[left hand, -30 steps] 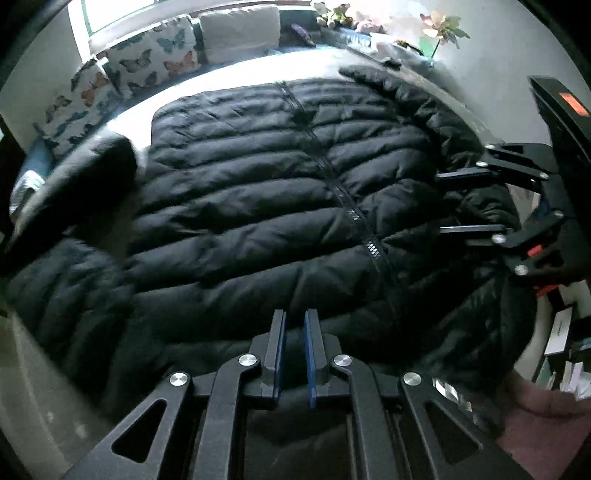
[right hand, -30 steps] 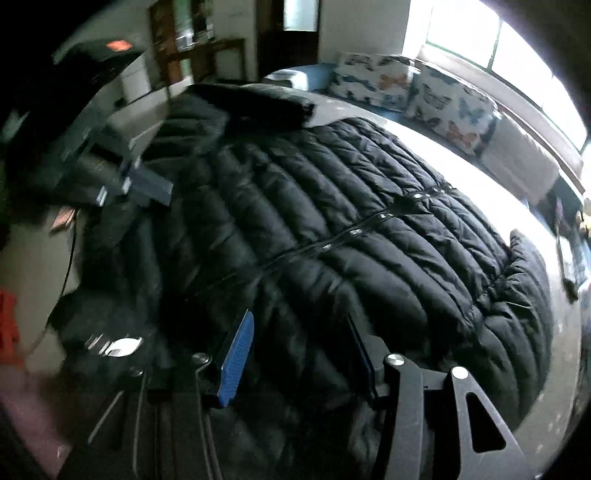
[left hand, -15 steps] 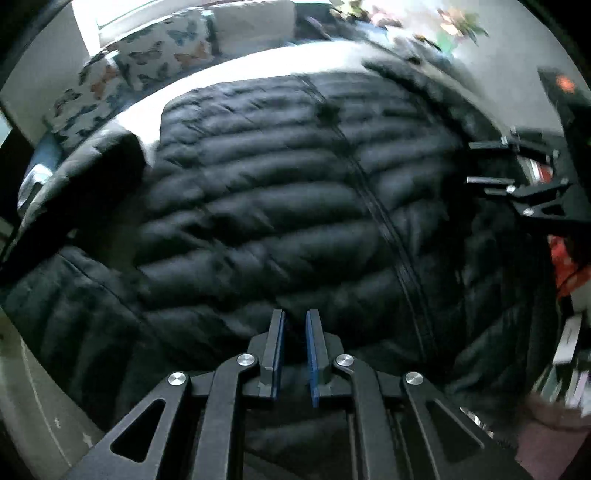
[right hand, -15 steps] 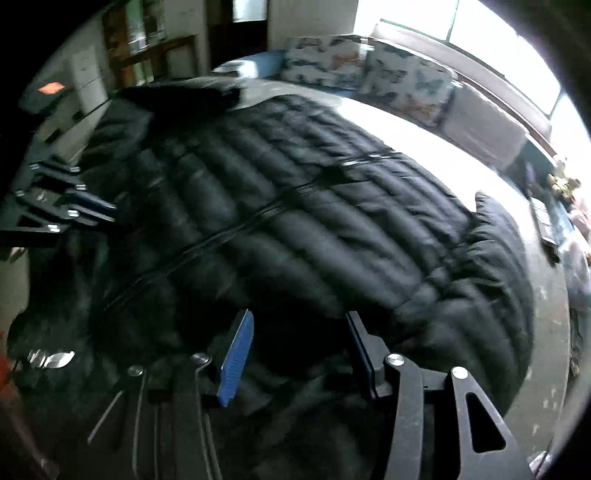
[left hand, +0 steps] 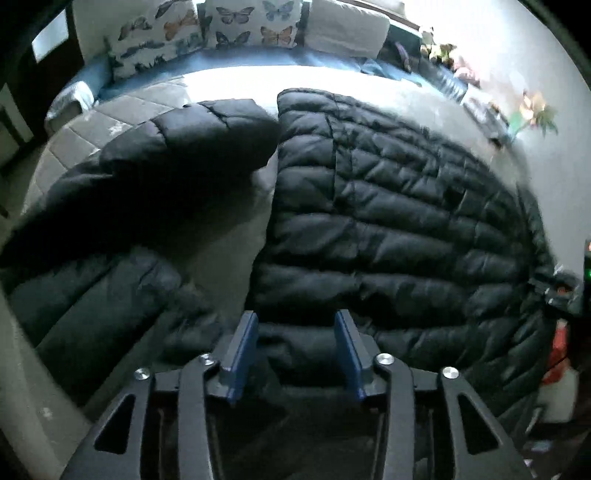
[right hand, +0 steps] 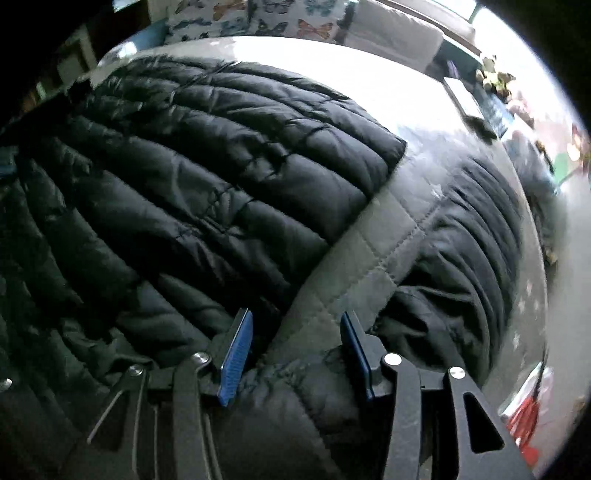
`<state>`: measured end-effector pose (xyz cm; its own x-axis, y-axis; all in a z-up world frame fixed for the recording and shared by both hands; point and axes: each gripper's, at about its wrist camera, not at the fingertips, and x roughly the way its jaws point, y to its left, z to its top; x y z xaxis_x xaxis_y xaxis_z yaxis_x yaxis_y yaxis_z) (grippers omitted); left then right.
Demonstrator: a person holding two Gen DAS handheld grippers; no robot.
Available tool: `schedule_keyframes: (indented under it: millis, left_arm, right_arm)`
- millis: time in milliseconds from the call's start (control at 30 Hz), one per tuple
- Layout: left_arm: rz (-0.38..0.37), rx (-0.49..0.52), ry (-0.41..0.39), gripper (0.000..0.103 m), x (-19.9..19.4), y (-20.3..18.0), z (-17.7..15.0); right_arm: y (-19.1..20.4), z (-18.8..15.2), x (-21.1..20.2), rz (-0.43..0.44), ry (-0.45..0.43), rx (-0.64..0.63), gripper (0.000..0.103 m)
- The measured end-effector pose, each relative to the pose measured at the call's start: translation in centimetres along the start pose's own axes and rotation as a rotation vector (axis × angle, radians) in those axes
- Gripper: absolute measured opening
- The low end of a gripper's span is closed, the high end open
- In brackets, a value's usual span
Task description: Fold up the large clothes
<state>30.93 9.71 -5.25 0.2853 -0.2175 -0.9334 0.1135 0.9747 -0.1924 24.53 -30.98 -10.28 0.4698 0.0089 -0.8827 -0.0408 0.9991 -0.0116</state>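
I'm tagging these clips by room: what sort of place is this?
Probably a bedroom at home: a black puffer jacket lies spread on a grey quilted bed cover, with butterfly-print pillows lined up under a window.

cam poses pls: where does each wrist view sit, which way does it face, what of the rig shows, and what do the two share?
Left wrist: on the left gripper, looking steeply down along its opening jaws at the black puffer jacket and its spread sleeve; only its blue pads and black linkage show.
Right wrist: on the right gripper, looking steeply down at the jacket body, the other sleeve and the grey quilted bed cover; jaws closing slightly, fabric below.
Shared: jacket, bed cover, butterfly cushions.
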Motion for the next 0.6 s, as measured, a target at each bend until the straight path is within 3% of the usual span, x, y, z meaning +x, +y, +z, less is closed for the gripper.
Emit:
schedule_keyframes:
  millis: [100, 167, 267, 400, 500, 600]
  left_arm:
    - [0.027, 0.033, -0.016, 0.066, 1.5, -0.9, 2.0]
    - [0.063, 0.053, -0.024, 0.068, 2.7, -1.4, 3.2]
    - [0.077, 0.034, 0.018, 0.068, 5.5, -1.3, 5.2]
    - [0.069, 0.0, 0.02, 0.08, 7.7, -0.7, 6.5]
    - [0.019, -0.034, 0.013, 0.082, 8.6, -0.4, 7.1]
    - [-0.005, -0.037, -0.027, 0.08, 8.9, -0.6, 7.3]
  right_arm:
    - [-1.0, 1.8, -0.4, 0.126, -0.078, 0.082, 0.055]
    - [-1.6, 2.8, 0.1, 0.193, -0.085, 0.134, 0.057]
    - [-2.7, 4.4, 1.6, 0.197, -0.07, 0.209, 0.057]
    - [-3.5, 3.7, 2.3, 0.094, -0.058, 0.272, 0.058]
    - [-4.9, 3.3, 4.4, 0.236, -0.007, 0.358, 0.066]
    - [-3.9, 3.5, 4.5, 0.254, -0.043, 0.339, 0.073]
